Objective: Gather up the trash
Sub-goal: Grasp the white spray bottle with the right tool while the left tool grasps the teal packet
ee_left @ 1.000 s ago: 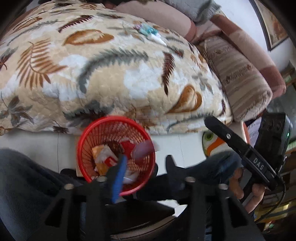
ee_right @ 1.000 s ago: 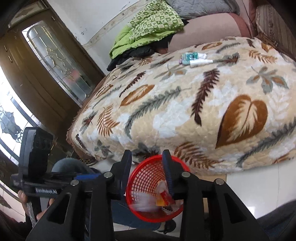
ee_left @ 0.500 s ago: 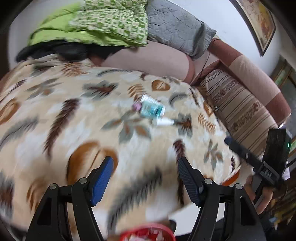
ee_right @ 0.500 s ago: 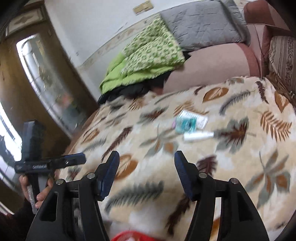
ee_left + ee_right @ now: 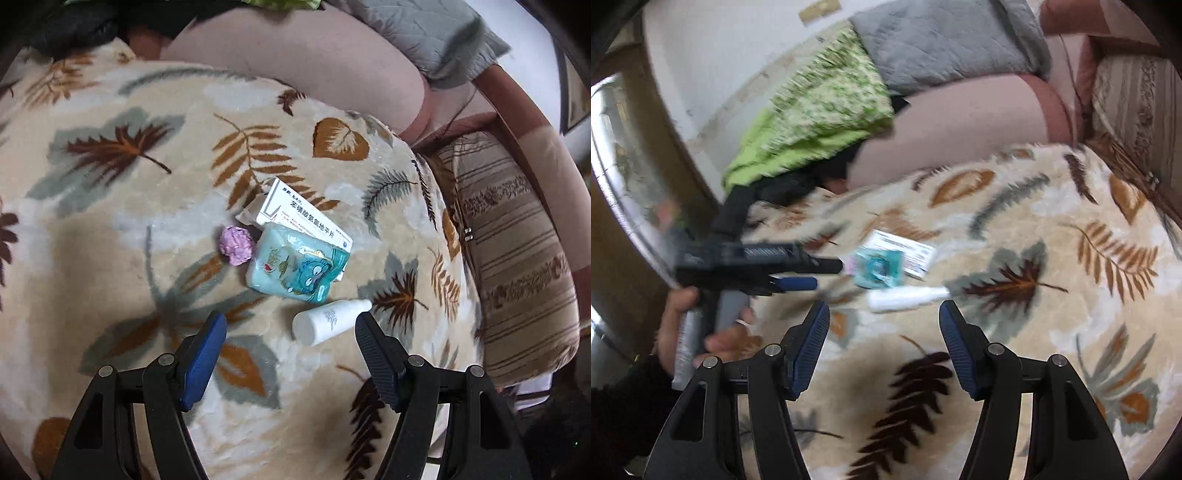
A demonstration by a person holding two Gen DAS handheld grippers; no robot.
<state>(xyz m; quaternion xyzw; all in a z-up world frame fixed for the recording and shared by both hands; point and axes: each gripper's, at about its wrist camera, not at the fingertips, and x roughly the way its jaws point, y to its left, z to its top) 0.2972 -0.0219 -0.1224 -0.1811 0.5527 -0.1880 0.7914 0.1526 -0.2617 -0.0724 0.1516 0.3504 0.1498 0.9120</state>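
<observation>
A small pile of trash lies on the leaf-patterned blanket [image 5: 110,229]: a white medicine box [image 5: 295,210], a teal cartoon packet [image 5: 297,267], a crumpled pink wad [image 5: 236,245] and a white tube [image 5: 328,321]. My left gripper [image 5: 291,325] is open and empty, just short of the tube. My right gripper [image 5: 884,314] is open and empty, with the tube [image 5: 908,297], teal packet [image 5: 879,267] and box [image 5: 905,251] just ahead of it. The left gripper [image 5: 798,275] shows in the right wrist view, left of the pile.
A pink sofa back [image 5: 295,55] with a grey quilt [image 5: 945,40] and green blanket [image 5: 820,110] rises behind the pile. A striped cushion [image 5: 517,258] is on the right. A wooden door [image 5: 613,206] is at far left.
Both grippers rose from the red basket on the floor and moved forward over the blanket to the trash pile. Both opened wide. The basket has left view.
</observation>
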